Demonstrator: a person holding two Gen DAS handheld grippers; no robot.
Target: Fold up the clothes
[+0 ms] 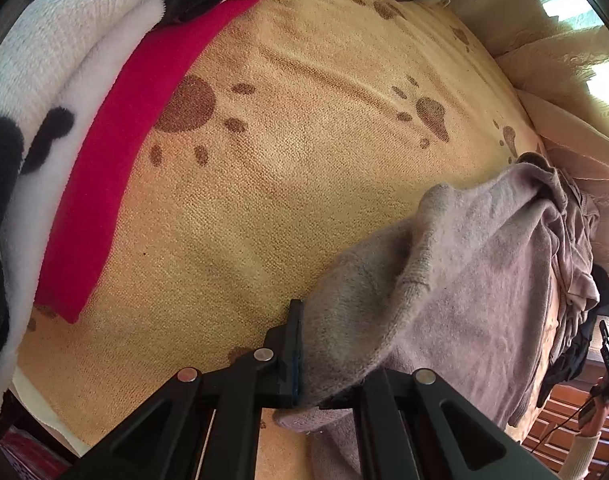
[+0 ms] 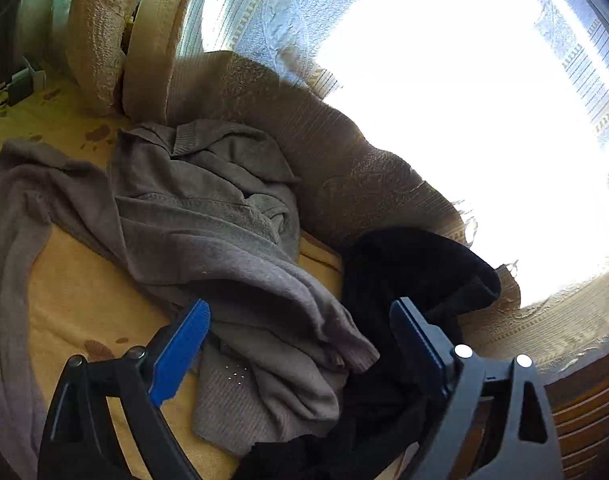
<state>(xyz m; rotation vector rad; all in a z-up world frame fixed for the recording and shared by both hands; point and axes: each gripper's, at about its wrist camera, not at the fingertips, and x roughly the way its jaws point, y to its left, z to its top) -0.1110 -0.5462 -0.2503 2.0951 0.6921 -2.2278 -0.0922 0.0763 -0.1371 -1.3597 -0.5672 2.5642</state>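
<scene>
Spreading step: the left gripper (image 1: 304, 360), fingers clamped on an edge of the taupe sweater (image 1: 464, 280) lying rumpled on the paw-print blanket (image 1: 304, 160), anchors it while the right gripper (image 2: 300, 344), fingers wide and empty, must next seize the opposite edge.

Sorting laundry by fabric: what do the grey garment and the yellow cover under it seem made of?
Grey sweater: soft fine knit, probably wool or a blend; ribbed edge, fuzzy matte surface. Yellow cover: looped, terry-like pile with brown paw prints, likely cotton or microfibre.
</scene>
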